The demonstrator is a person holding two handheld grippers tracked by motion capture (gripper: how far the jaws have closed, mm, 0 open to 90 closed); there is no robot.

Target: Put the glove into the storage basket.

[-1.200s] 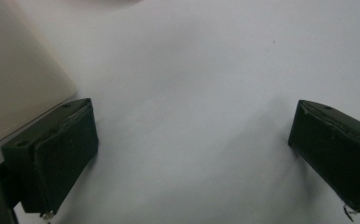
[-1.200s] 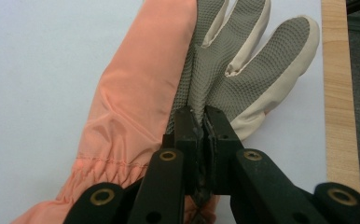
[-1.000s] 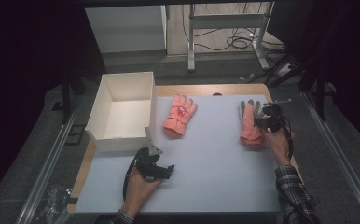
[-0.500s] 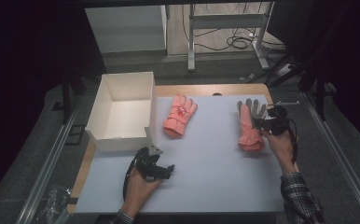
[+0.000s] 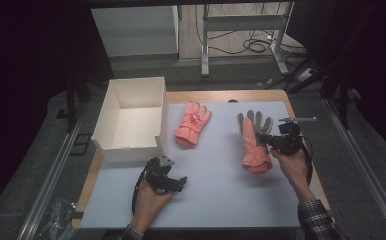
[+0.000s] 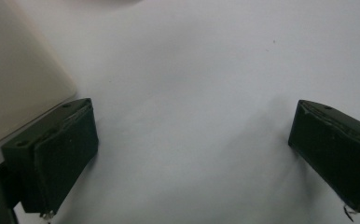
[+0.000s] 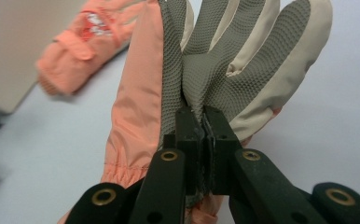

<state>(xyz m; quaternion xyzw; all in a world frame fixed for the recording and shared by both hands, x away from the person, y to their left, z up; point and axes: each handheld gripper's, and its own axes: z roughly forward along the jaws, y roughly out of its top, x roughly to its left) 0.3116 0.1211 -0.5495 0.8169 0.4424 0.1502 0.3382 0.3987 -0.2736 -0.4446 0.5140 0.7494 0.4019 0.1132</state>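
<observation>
While our left gripper [image 5: 173,181] rests on the desk [image 5: 216,200] with its fingers [image 6: 52,154] wide apart, the white box [image 5: 131,117] just beyond them, we leave it idle. Further right, well ahead of those fingers, lies the other glove [image 5: 192,124]. Our right gripper [image 5: 267,141] has its fingers [image 7: 190,135] clamped on a fold of the grey-palmed glove [image 7: 215,70]. We should lift gently, keeping the pinch tight so the fabric cannot slip.
</observation>
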